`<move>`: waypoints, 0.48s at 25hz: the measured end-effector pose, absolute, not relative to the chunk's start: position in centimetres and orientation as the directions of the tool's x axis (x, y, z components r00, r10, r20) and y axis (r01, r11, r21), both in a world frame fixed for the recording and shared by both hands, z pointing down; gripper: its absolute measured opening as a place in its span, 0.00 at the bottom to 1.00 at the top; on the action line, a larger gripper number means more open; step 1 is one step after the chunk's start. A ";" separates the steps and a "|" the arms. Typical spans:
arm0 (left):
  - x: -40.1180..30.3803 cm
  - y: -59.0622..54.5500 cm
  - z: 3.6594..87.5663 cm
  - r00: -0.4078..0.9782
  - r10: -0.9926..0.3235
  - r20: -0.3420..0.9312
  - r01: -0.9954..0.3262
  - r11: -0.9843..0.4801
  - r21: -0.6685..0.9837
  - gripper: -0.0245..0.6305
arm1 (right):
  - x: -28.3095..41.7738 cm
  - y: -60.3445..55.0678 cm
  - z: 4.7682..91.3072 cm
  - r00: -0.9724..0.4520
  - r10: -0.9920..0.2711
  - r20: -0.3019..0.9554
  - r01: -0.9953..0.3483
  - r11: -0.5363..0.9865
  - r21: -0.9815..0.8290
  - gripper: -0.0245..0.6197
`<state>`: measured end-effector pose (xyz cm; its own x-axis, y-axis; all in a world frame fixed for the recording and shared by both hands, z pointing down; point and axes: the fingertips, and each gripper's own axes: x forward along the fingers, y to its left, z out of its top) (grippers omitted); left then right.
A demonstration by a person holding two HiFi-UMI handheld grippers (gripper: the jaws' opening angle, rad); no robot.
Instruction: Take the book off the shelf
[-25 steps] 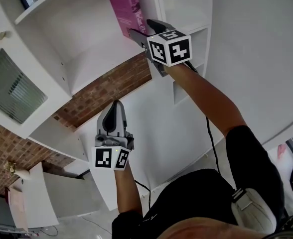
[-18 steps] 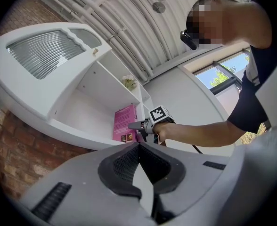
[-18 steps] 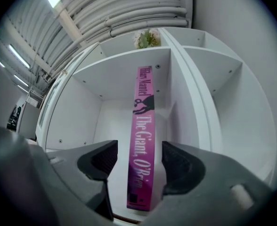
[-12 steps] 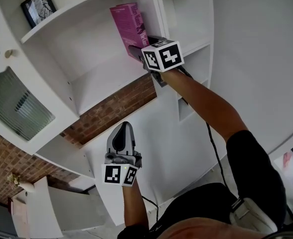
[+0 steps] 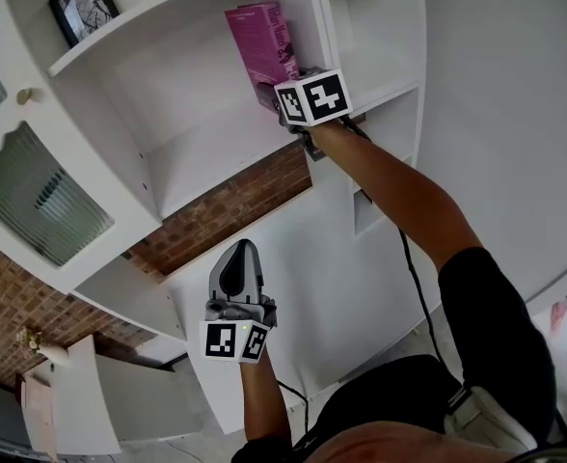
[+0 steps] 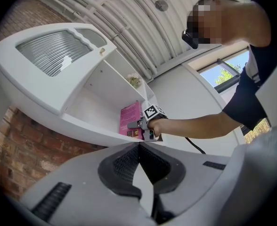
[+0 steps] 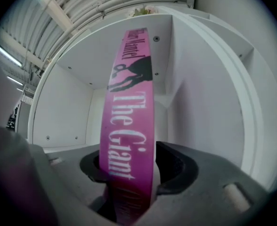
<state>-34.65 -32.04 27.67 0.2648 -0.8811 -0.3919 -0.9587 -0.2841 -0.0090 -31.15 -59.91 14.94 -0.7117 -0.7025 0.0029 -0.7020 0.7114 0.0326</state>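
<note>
Head view: black-framed picture (image 5: 83, 6) at 11 o'clock, standing upright. Cabinet door (image 5: 38, 205) with ribbed glass at 9 o'clock, its round knob (image 5: 24, 95) at 10. Brick wall (image 5: 226, 205) strip runs from centre to 8 o'clock. Left gripper view: window (image 6: 228, 72) at 3, ribbed ceiling (image 6: 129, 4) at 12.

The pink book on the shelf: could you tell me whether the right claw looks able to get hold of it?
Probably yes. The right claw straddles the pink book at its spine, with its jaws closing round it. The book stands alone in its shelf compartment, so nothing seems to block the grip.
</note>
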 end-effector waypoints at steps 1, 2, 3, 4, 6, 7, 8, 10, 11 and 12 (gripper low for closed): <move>-34.8 -32.0 27.7 0.260 -0.882 -0.392 -0.960 -0.280 -0.008 0.04 | -31.2 -60.1 15.0 -0.710 -0.704 0.007 -0.703 0.710 0.029 0.38; -34.9 -31.9 27.7 0.256 -0.884 -0.392 -0.961 -0.275 -0.007 0.04 | -31.1 -60.2 15.1 -0.709 -0.705 0.009 -0.705 0.709 0.026 0.34; -35.0 -31.9 27.7 0.252 -0.884 -0.393 -0.962 -0.271 -0.006 0.04 | -31.1 -60.3 15.2 -0.708 -0.706 0.009 -0.706 0.708 0.023 0.30; -35.1 -31.9 27.7 0.249 -0.885 -0.393 -0.963 -0.268 -0.006 0.04 | -31.0 -60.4 15.2 -0.708 -0.706 0.006 -0.706 0.708 0.020 0.27; -35.2 -31.9 27.6 0.244 -0.887 -0.393 -0.965 -0.263 -0.005 0.04 | -30.9 -60.4 15.1 -0.711 -0.704 0.000 -0.703 0.711 0.017 0.26; -35.2 -31.9 27.5 0.243 -0.887 -0.393 -0.965 -0.262 -0.006 0.04 | -30.9 -60.3 15.0 -0.712 -0.702 -0.005 -0.702 0.712 0.019 0.26; -35.2 -31.8 27.5 0.242 -0.887 -0.393 -0.965 -0.261 -0.006 0.04 | -30.8 -60.1 14.9 -0.714 -0.700 -0.012 -0.700 0.714 0.023 0.26; -35.0 -31.8 27.3 0.243 -0.887 -0.393 -0.966 -0.260 -0.009 0.03 | -30.6 -59.6 14.7 -0.718 -0.696 -0.033 -0.696 0.717 0.034 0.26; -34.8 -31.8 27.3 0.243 -0.887 -0.393 -0.966 -0.260 -0.010 0.04 | -30.4 -59.3 14.6 -0.721 -0.691 -0.046 -0.693 0.720 0.041 0.26; -34.7 -31.8 27.2 0.243 -0.887 -0.393 -0.966 -0.259 -0.011 0.04 | -30.0 -58.8 14.4 -0.727 -0.684 -0.060 -0.687 0.725 0.047 0.26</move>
<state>-34.65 -31.77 27.20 0.2428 -0.8869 -0.3930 -0.9657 -0.2594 -0.0111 -30.03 -58.81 14.44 -0.7268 -0.6842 -0.0604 -0.6868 0.7253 0.0473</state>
